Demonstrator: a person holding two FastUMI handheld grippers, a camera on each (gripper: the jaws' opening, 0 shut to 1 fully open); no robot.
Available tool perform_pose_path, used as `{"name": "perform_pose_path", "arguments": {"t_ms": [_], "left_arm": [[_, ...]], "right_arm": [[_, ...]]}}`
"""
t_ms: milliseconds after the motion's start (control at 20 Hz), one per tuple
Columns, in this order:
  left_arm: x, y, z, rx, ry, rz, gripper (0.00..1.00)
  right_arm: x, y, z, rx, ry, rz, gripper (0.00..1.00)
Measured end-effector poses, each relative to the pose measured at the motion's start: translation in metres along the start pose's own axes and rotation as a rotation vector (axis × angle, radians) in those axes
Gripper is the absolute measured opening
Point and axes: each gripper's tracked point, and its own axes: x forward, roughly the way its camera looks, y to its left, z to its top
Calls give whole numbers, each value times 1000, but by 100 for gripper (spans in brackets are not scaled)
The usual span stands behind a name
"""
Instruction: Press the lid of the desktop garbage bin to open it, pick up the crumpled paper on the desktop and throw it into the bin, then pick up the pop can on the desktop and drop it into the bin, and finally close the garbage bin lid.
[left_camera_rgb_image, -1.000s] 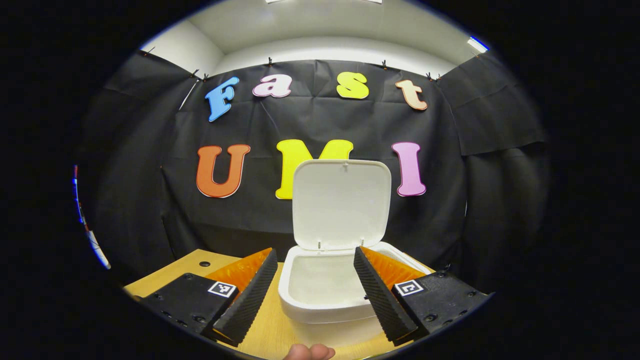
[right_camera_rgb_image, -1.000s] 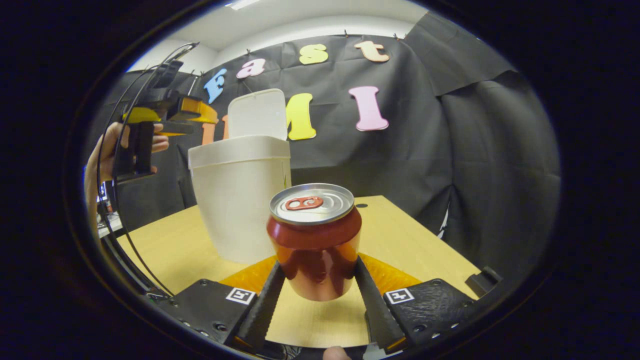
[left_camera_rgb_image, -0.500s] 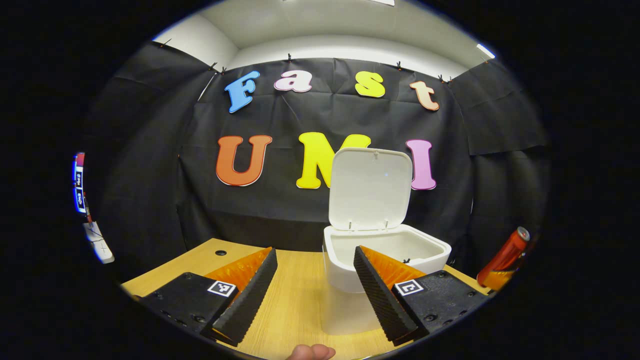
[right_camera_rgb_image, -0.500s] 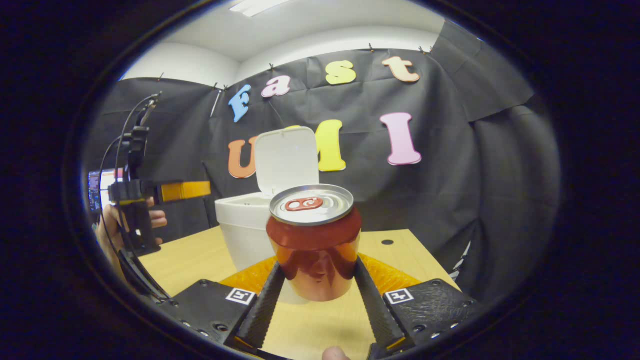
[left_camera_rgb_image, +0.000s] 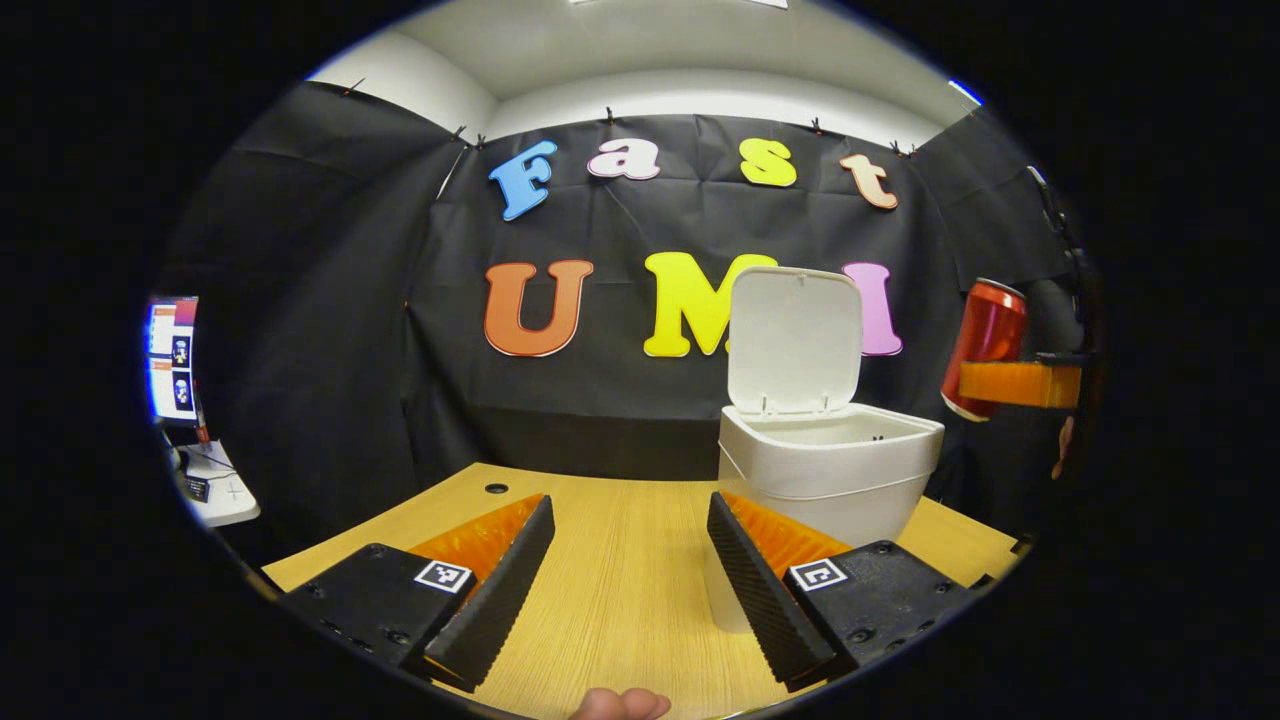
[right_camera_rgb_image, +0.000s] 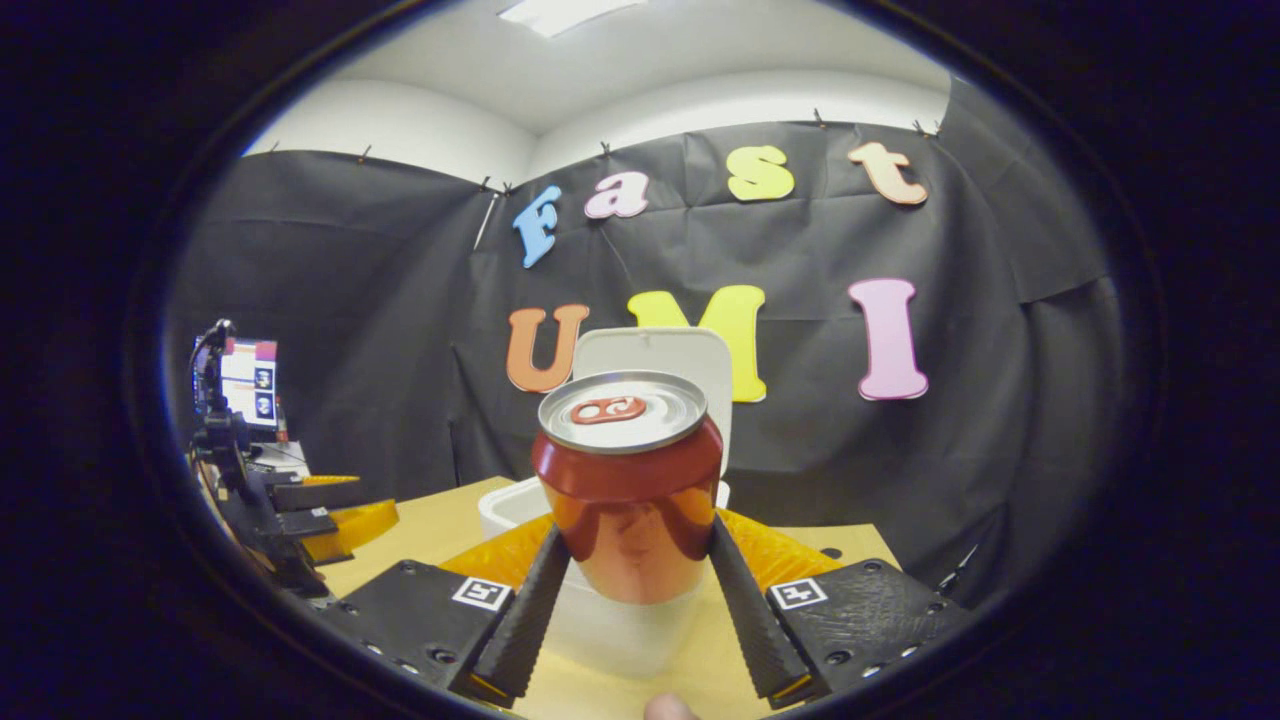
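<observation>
In the right gripper view we see our right gripper (right_camera_rgb_image: 632, 585) pinching the red can (right_camera_rgb_image: 628, 485) upright between both fingers, held up in front of the white bin (right_camera_rgb_image: 610, 615), whose raised lid (right_camera_rgb_image: 690, 352) stands behind the can. In the left gripper view our left gripper (left_camera_rgb_image: 630, 580) hangs low over the wooden table (left_camera_rgb_image: 620, 560) with its fingers spread on nothing, the bin (left_camera_rgb_image: 830, 470) stands open at right with its inside hidden, and the can (left_camera_rgb_image: 985, 335) shows from the side, up to the right of the bin.
</observation>
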Motion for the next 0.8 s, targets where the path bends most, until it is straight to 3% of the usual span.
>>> {"name": "perform_pose_path", "arguments": {"t_ms": [450,800], "left_arm": [[-5,16,-27,18,36,6,99],[-5,22,-17,27,20,13,99]], "right_arm": [[81,25,27,-2,78,26,78],[98,21,24,34,143,18,78]]}}
